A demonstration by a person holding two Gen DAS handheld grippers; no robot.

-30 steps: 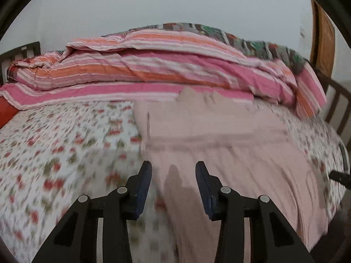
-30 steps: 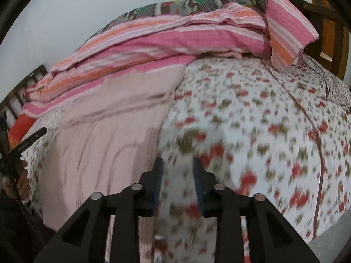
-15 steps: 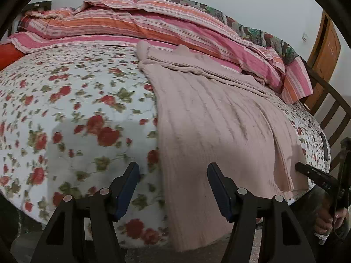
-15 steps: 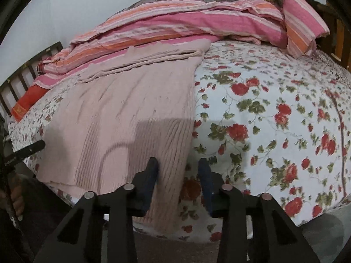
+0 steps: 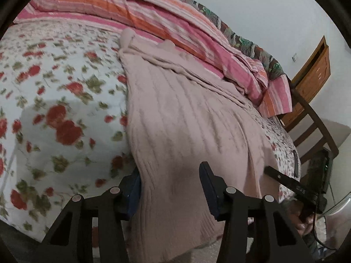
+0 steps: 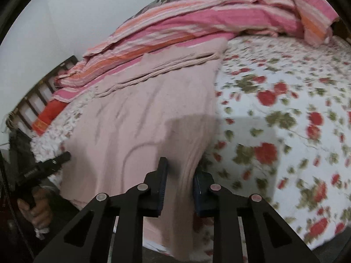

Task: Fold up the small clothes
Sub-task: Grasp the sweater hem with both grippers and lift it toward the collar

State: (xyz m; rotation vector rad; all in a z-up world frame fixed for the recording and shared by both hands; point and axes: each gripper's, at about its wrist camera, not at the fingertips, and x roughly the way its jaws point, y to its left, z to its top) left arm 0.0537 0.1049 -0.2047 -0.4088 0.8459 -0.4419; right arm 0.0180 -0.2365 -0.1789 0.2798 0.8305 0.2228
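Both grippers at the bed's (image 5: 54, 114) near edge: left gripper (image 5: 170, 188) and right gripper (image 6: 179, 184) closing around the pink sweater's (image 5: 186, 120) hem corners, not clamped yet. Sweater spread flat, folding not begun.

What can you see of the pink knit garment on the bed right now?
The pink knit garment is pale, ribbed, soft-looking knitwear, spread flat lengthwise on the floral bedsheet. Its near hem hangs over the bed edge; its bunched far end reaches the striped quilt. The left tool and right tool are closing, each around a near corner.
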